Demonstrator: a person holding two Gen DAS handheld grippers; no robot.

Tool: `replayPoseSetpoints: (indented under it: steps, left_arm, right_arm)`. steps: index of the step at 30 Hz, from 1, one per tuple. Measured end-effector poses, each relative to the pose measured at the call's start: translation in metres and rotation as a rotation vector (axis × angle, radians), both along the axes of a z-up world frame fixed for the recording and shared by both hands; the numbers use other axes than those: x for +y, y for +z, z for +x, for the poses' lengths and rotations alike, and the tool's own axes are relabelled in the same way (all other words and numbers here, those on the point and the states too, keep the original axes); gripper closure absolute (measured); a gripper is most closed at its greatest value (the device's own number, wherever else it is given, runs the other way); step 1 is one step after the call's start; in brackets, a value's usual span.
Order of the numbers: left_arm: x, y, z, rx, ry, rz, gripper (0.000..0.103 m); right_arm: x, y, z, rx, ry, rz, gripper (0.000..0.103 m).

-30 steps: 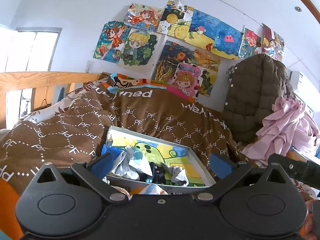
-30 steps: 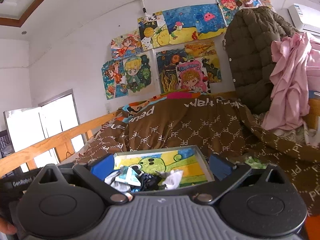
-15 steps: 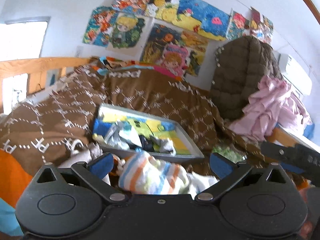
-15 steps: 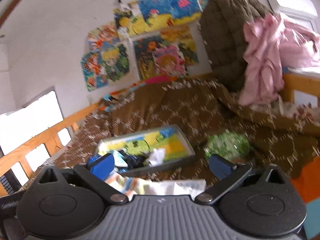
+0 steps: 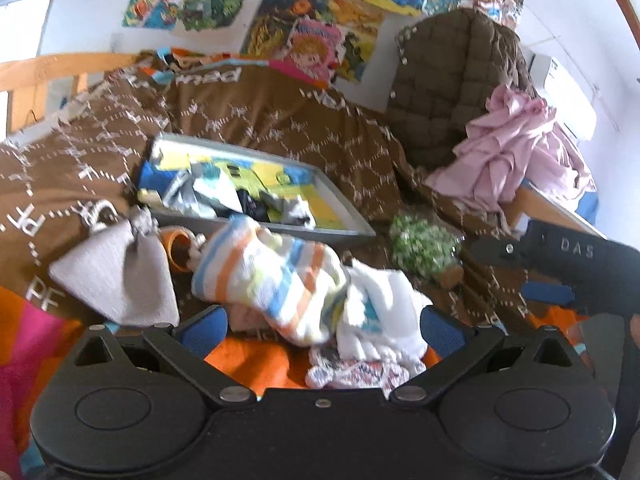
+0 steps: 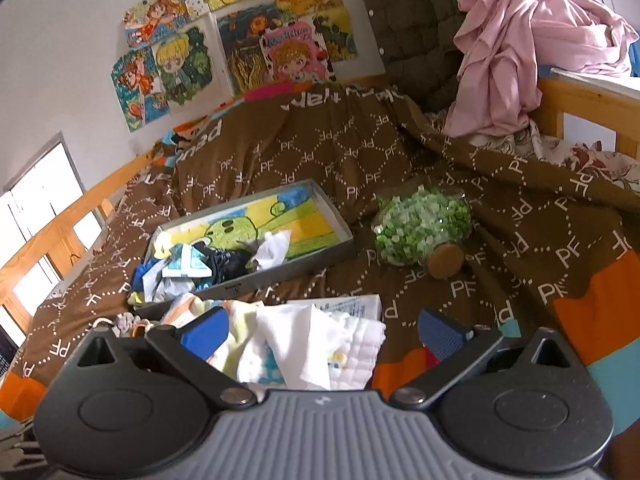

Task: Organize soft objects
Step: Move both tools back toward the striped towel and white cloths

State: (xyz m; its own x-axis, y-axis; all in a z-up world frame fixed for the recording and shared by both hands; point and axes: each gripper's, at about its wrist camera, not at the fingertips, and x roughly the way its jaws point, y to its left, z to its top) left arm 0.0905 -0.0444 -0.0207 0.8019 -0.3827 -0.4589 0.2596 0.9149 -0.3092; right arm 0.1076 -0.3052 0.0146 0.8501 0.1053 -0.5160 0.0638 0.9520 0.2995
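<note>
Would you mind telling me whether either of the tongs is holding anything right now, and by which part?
Nothing is held: the left tongs and right tongs are both open above the striped cloth and white cloth.

Brown quilt [image 6: 360,152] showing white dotted diamonds and PF letters, orange at its near edge. Grey tray [image 6: 340,228] showing yellow-green-blue cartoon inside. Towel [image 5: 264,276] showing orange, blue, yellow stripes on white. Grey pouch [image 5: 120,276]. Green-white speckled jar [image 6: 420,228]. Pink shirt [image 6: 520,40].
</note>
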Motion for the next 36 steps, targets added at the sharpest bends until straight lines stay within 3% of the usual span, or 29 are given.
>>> replayPoseSetpoints:
  steps: [13,20,26,36]
  left_arm:
    - [-0.012,-0.025,0.018,0.143,-0.107,-0.086,0.001]
    - [-0.023,-0.04,0.03,0.217,-0.153,-0.128,0.001]
    - [-0.029,-0.056,0.045,0.305,-0.178,-0.22,0.001]
    - [-0.037,-0.076,0.063,0.374,-0.178,-0.326,0.003]
  right_arm:
    - [-0.002,-0.01,0.016,0.087,0.018,0.034,0.0]
    - [-0.005,-0.021,0.041,0.191,0.064,0.101,0.0]
    - [-0.013,-0.032,0.07,0.271,0.132,0.208,0.0]
    - [-0.005,-0.045,0.099,0.348,0.206,0.241,0.004]
